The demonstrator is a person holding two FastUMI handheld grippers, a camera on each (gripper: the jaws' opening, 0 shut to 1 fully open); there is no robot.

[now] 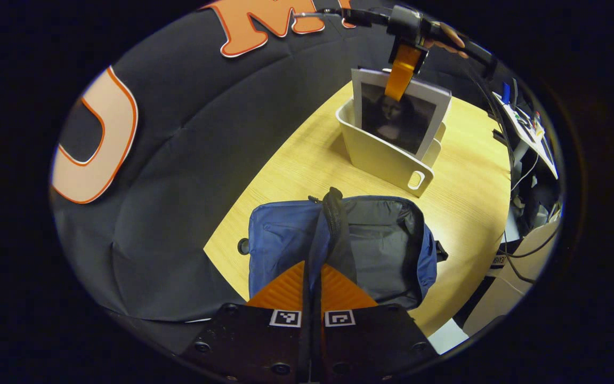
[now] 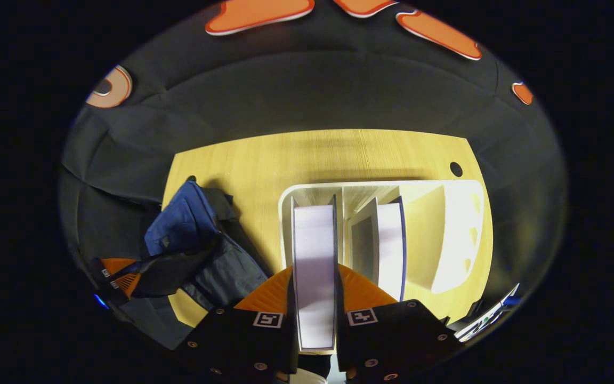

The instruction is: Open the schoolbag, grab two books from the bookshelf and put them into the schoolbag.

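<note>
The blue schoolbag (image 1: 381,250) lies open on the wooden table (image 1: 296,154), its grey lining showing. My left gripper (image 1: 312,266) is shut on the bag's raised flap edge (image 1: 332,213) and holds it up. Farther off, the cream bookshelf (image 1: 381,157) holds a book with a portrait cover (image 1: 400,120), and the right gripper (image 1: 403,80) reaches down over its top. In the right gripper view, my right gripper (image 2: 315,269) is shut on that book's top edge (image 2: 313,240), one finger on each cover. A second book (image 2: 389,240) stands in the neighbouring slot. The schoolbag (image 2: 184,224) and left gripper (image 2: 126,274) lie to the left.
The bookshelf's far right compartment (image 2: 456,234) holds nothing. A desk with cables and gear (image 1: 531,133) stands beyond the table's right edge. The table has a round cable hole (image 2: 455,169) near one corner. The black cloth wall closes the left and far sides.
</note>
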